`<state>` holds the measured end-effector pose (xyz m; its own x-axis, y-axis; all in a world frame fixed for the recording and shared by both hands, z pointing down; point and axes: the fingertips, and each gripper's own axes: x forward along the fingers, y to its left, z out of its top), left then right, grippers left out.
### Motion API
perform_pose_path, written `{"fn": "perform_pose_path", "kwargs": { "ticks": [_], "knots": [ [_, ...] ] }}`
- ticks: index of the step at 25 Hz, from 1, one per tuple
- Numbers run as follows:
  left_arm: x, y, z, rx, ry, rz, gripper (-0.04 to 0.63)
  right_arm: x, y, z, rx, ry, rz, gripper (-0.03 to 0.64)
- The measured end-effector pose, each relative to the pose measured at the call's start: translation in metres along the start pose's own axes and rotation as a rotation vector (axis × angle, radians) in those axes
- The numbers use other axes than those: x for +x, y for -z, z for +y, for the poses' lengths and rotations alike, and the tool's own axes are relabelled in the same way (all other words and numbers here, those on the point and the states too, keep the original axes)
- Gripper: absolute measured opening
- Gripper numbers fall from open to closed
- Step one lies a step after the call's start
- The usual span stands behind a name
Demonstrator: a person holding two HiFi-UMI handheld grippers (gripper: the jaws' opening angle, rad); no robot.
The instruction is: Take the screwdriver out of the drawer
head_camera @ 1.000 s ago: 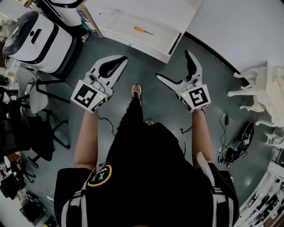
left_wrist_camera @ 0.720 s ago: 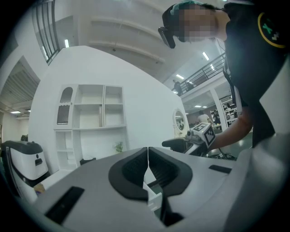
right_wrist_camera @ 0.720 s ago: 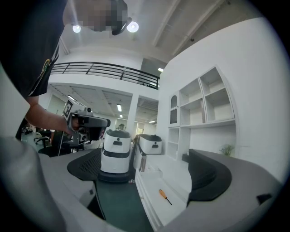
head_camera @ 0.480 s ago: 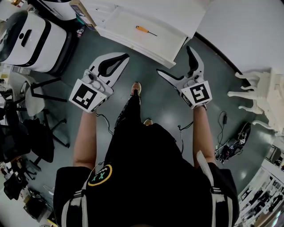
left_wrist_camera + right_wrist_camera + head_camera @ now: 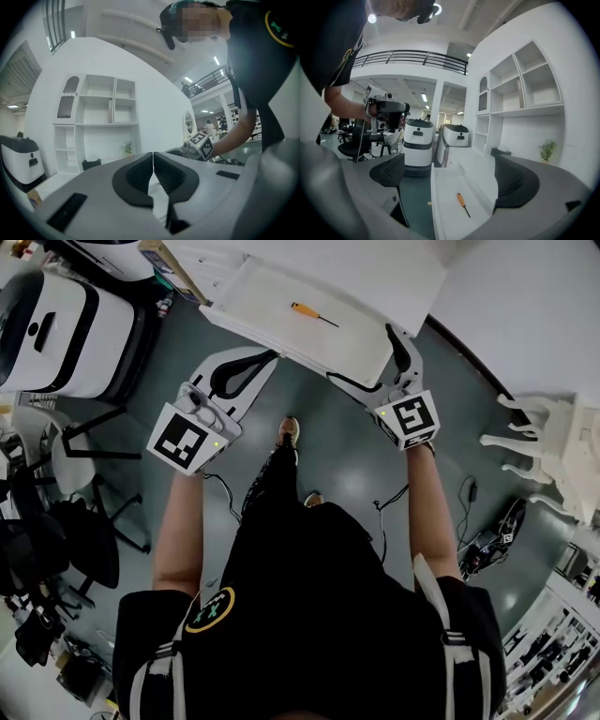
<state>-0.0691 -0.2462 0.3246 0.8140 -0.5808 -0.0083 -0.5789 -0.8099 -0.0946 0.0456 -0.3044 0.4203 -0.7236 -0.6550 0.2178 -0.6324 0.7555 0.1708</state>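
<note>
Inside the open white drawer [image 5: 328,345] an orange-handled screwdriver [image 5: 312,314] lies loose. Right gripper [image 5: 366,357] hovers at its front edge with jaws wide apart, left gripper [image 5: 265,356] is pinched together, empty.

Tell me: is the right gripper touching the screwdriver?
Apart. In its own view, the right gripper is open, and the screwdriver lies in the drawer, clear of both fingers.

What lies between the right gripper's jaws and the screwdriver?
Only bare white drawer floor; the right gripper view shows nothing else between the right gripper and the screwdriver.
</note>
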Motion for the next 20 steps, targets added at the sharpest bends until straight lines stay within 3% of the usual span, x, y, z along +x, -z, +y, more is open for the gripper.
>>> {"fn": "perform_pose_path", "kwargs": {
  "ticks": [6, 20],
  "knots": [
    [0.015, 0.009, 0.025, -0.012, 0.012, 0.000, 0.021, 0.045, 0.030, -0.015, -0.009, -0.056, 0.086, 0.592],
    [0.042, 0.038, 0.068, -0.052, 0.022, 0.036, 0.021, 0.155, 0.161, -0.048, -0.037, -0.260, 0.419, 0.591]
  ]
}}
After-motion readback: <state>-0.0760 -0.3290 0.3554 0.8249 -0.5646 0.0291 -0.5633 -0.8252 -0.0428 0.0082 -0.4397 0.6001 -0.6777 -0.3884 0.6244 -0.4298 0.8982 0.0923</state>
